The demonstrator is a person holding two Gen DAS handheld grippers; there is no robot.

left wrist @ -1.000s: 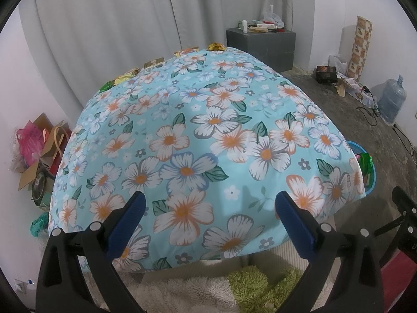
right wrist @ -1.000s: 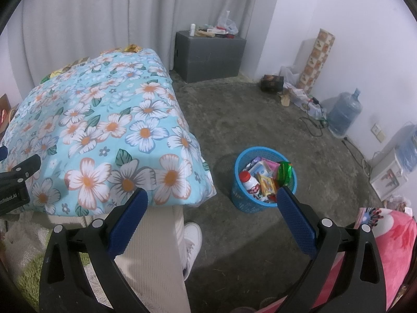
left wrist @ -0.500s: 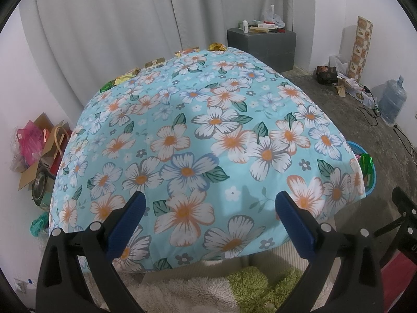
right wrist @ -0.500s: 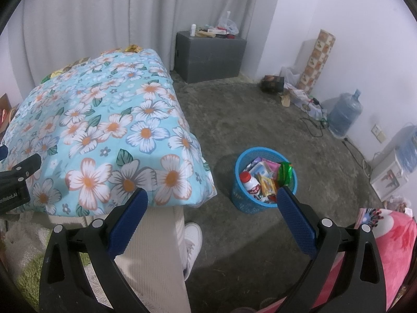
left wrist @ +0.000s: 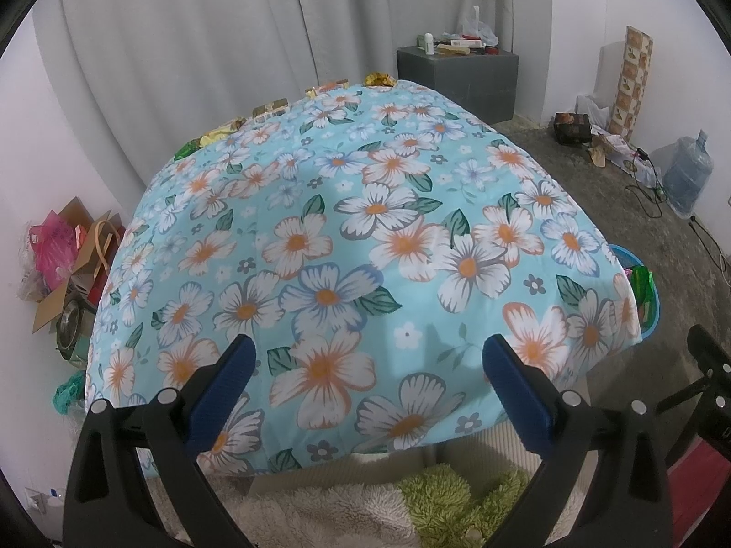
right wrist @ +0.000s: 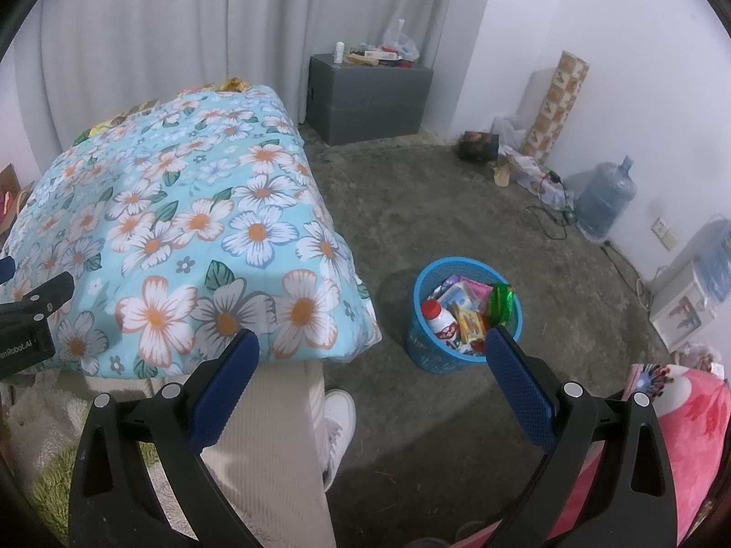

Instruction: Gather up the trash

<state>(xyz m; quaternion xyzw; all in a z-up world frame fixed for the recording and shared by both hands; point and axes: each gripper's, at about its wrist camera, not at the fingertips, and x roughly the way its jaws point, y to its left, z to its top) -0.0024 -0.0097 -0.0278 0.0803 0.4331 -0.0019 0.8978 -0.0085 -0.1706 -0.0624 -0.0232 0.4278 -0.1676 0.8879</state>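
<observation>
Straight ahead of the left gripper [left wrist: 363, 363], at the far edge of the bench [left wrist: 365, 228] with its flowered cloth, a row of wrappers [left wrist: 269, 107] lies against the curtain [left wrist: 205, 45]: a gold crumpled one at the far right corner, two flat brownish packets in the middle, yellow and green ones trailing off to the left. The row runs crosswise to the gripper's line of sight, so the pieces would be met side on, one after another, and not end on. Both fingers of the left gripper stand wide apart with nothing between them, low over the near edge of the bench.

The right gripper [right wrist: 372, 363] is likewise spread and empty. It looks past the bench's right-hand corner to the floor, where a blue basket [right wrist: 422, 347] sits just ahead of it and a little to the right, already holding a red-capped bottle and several bright packets. From this gripper the wrappers show only as small scraps far off to its upper left.

The left gripper seems the better placed for the wrappers, facing them squarely, though the whole depth of the bench lies between. The right gripper is much the nearer to the basket. A reach forward across the cloth looks like the next need, then a carry rightward and down to the basket.
</observation>
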